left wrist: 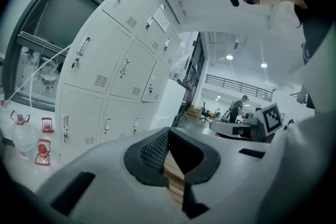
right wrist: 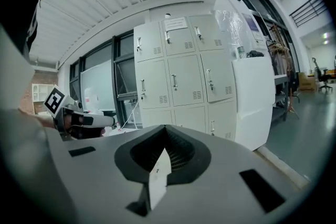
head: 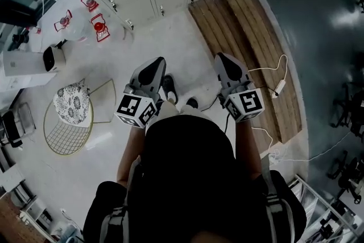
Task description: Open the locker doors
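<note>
Left gripper (left wrist: pixel 168 134): fingers together, the black ribbed pads meeting at the tip. Nothing is clamped between them. Only a narrow wedge stays open behind the tip, and planks of the wooden platform (head: pixel 250 48) show through it. Right gripper (right wrist: pixel 166 131): fingers likewise closed tip to tip and holding nothing. A thin pale sliver of floor shows in the slot behind the pads. Head view: both grippers are held out in front of the person, side by side and apart from each other, each with its marker cube toward the body. Both point across pale floor toward the lockers (right wrist: pixel 181 71). The locker bank is a grey-white unit, three columns wide and three rows high, standing against the wall well ahead of both grippers. Neither gripper touches it. Every door visible is shut, with upright handles (right wrist: pixel 174 81) flush in place, and a paper notice (right wrist: pixel 175 23) is on a top door. A plain white cabinet (right wrist: pixel 254 102) stands just beside the bank on its right. Left of the person on the floor are a round wire stool (head: pixel 68 122) and two red lanterns (head: pixel 99 27).
</note>
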Tool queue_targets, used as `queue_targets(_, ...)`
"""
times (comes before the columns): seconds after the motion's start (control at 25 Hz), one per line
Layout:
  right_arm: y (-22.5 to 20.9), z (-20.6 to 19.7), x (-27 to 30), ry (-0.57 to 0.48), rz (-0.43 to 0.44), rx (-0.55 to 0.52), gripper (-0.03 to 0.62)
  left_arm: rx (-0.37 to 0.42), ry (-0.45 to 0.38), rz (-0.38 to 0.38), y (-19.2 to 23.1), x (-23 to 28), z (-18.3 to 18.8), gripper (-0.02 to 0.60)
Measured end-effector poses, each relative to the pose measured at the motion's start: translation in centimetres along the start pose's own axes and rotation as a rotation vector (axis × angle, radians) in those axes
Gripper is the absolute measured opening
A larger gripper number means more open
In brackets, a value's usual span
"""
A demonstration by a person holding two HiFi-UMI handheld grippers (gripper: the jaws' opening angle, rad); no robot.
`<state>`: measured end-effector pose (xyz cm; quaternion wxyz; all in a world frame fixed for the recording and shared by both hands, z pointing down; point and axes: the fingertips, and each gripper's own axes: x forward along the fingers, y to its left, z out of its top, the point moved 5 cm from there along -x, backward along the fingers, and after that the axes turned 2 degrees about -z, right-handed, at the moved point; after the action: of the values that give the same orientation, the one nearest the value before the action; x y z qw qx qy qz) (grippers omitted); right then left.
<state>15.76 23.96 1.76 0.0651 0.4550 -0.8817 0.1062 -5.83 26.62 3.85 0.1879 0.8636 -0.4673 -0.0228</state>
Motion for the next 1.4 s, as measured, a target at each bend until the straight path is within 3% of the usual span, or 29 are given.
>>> queue_targets(0.52, -0.2, 1.6, 9.0, 0.019, -0.091, 0.009, 0.005, 0.002, 0.027, -0.088, 8.7, 5.4, 3.4, 0.018)
queue_targets(0.88, -2.0, 0.8, 11.5, 0.059, -0.12, 0.041, 0.005, -0.019, 0.068, -0.129, 10.7, 8.8, 3.0, 0.018)
queue_targets(1.4, -10.0, -3.4, 20.5, 0.07, -0.054, 0.045, 0.005, -0.033, 0.109, -0.067, 16.1, 16.4, -0.6, 0.018)
